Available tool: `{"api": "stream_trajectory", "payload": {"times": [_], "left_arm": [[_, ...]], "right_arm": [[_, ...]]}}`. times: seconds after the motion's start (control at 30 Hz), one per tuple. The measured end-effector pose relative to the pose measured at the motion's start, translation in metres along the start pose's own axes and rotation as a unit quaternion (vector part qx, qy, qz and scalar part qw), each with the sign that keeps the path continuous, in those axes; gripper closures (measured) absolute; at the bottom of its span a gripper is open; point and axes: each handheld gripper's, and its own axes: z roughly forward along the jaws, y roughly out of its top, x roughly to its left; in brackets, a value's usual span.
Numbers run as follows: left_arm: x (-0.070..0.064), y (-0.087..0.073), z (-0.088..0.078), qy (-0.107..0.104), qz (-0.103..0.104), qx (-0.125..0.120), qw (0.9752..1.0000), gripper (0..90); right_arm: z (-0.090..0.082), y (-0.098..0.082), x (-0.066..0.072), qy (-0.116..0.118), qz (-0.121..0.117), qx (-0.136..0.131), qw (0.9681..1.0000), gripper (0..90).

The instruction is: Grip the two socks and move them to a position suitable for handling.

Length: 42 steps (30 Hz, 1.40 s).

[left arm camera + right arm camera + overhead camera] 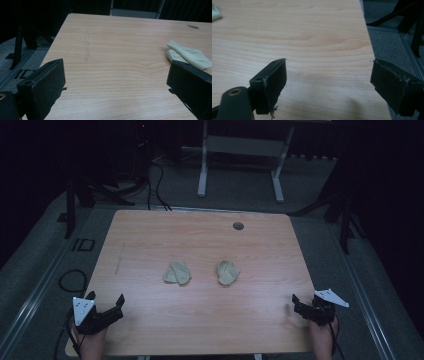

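Two pale yellow-green cloth bundles lie near the middle of the wooden table: the left one and the right one. My left gripper rests at the table's near left corner, open, with nothing between its jaws. In the left gripper view the left cloth lies ahead to the right, beyond the right jaw. My right gripper sits at the near right edge, open and empty. A corner of a cloth peeks in at the top left of the right gripper view.
A dark round grommet hole sits near the table's far edge. Beyond the table stand white desk legs, cables on the floor and dark stands on both sides. A faint pencil-like mark runs along the left part of the tabletop.
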Motion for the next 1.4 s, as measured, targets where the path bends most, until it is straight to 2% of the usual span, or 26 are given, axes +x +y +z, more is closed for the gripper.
{"api": "stream_trajectory", "payload": {"times": [0.07,0.13,0.17,0.23,0.3,0.43,0.5,0.53,0.57,0.6,0.63,0.77,0.87,0.93,1.0,1.13,1.2,1.27,1.3,1.33,1.37,1.4], "left_arm": [[0.0,0.001,0.0,0.001,0.002,0.0,1.0,2.1],[0.001,0.001,0.001,-0.002,-0.003,0.001,1.0,2.1],[0.001,0.001,0.001,-0.002,-0.003,0.001,1.0,2.1],[0.001,0.001,0.003,-0.001,0.0,0.004,1.0,2.1],[0.001,0.002,0.003,-0.004,-0.006,-0.001,1.0,2.0],[-0.003,0.002,0.004,0.001,-0.001,-0.003,1.0,2.0],[-0.005,0.002,0.004,-0.004,0.0,-0.004,1.0,2.0],[-0.005,0.002,0.004,-0.004,0.0,-0.004,1.0,2.1],[-0.008,0.002,0.005,-0.004,0.015,0.005,0.9999,2.0],[-0.008,0.002,0.005,-0.004,0.015,0.005,0.9999,2.0],[-0.01,0.002,0.005,-0.008,0.018,0.006,0.9998,2.0],[-0.012,0.003,0.004,-0.001,0.028,-0.004,0.9996,2.1],[-0.01,0.004,0.003,-0.014,0.004,-0.01,0.9998,2.1],[-0.009,0.004,0.004,-0.02,-0.007,-0.001,0.9998,2.1],[-0.008,0.005,0.004,-0.027,-0.017,0.017,0.9993,2.1],[-0.012,0.006,0.005,-0.013,0.0,0.051,0.9986,2.0],[-0.013,0.007,0.005,-0.024,-0.001,0.057,0.9981,2.1],[-0.015,0.007,0.004,-0.026,0.007,0.06,0.9978,2.0],[-0.015,0.007,0.004,-0.026,0.007,0.06,0.9978,2.0],[-0.017,0.007,0.004,-0.027,0.01,0.06,0.9978,2.1],[-0.017,0.007,0.004,-0.027,0.01,0.06,0.9978,2.1],[-0.018,0.007,0.005,-0.031,0.01,0.061,0.9976,2.0]], "right_arm": [[0.001,0.0,0.001,0.012,-0.009,0.007,0.9999,13.6],[0.002,0.001,0.003,0.02,-0.03,0.014,0.9992,13.5],[0.002,0.001,0.003,0.02,-0.03,0.014,0.9992,13.5],[0.003,0.002,0.008,0.032,-0.052,0.026,0.9978,13.5],[0.003,0.003,0.009,0.036,-0.051,0.031,0.9976,13.6],[0.001,0.009,0.012,0.037,-0.046,0.037,0.9976,14.3],[0.001,0.012,0.014,0.034,-0.045,0.045,0.9973,14.2],[0.002,0.014,0.014,0.044,-0.039,0.05,0.997,14.3],[0.003,0.016,0.014,0.059,-0.03,0.059,0.996,14.2],[0.003,0.016,0.014,0.059,-0.03,0.059,0.996,14.2],[0.006,0.021,0.015,0.084,-0.023,0.078,0.9932,14.3],[0.009,0.026,0.02,0.095,-0.026,0.089,0.9911,14.2],[0.012,0.03,0.026,0.107,-0.029,0.093,0.9895,14.1],[0.014,0.033,0.03,0.104,-0.039,0.097,0.9891,14.2],[0.016,0.037,0.035,0.097,-0.047,0.1,0.9891,14.2],[0.022,0.046,0.046,0.102,-0.051,0.111,0.9873,14.1],[0.025,0.05,0.054,0.103,-0.059,0.11,0.9869,14.1],[0.029,0.055,0.064,0.102,-0.075,0.108,0.986,13.5],[0.029,0.055,0.064,0.102,-0.075,0.108,0.986,13.5],[0.033,0.059,0.07,0.122,-0.065,0.107,0.9846,13.5],[0.033,0.059,0.07,0.122,-0.065,0.107,0.9846,13.5],[0.037,0.064,0.076,0.136,-0.06,0.106,0.9832,13.6]]}}
